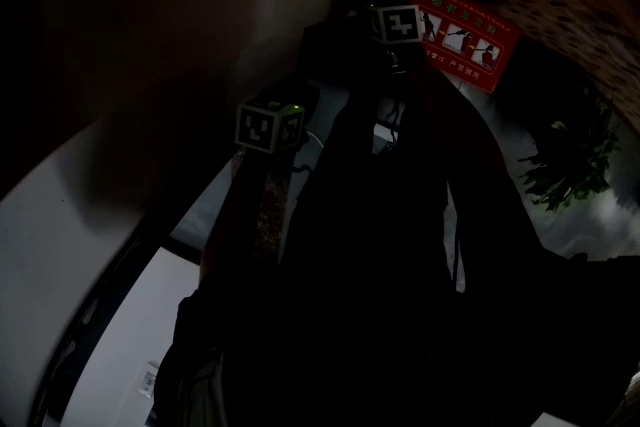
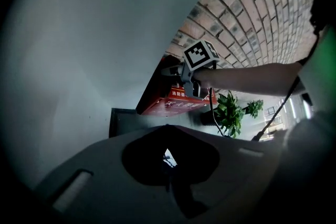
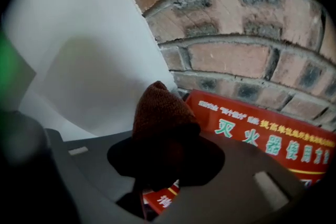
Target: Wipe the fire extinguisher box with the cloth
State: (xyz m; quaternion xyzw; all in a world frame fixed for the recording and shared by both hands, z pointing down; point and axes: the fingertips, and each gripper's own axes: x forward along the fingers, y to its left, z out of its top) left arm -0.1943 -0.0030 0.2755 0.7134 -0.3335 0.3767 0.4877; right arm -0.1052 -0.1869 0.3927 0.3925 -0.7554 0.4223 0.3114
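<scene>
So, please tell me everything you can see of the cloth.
The cloth is reddish brown and looks knitted. It is bunched into a blunt cone that sticks out from the right gripper, whose jaws are shut on it. The red fire extinguisher box lies just behind it; whether they touch, I cannot tell.

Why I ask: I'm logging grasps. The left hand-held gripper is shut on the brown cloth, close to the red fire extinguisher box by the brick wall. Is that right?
Not quite: the right hand-held gripper, not the left, is shut on the brown cloth. The right gripper view shows it, with the red fire extinguisher box and brick wall just beyond.
</scene>
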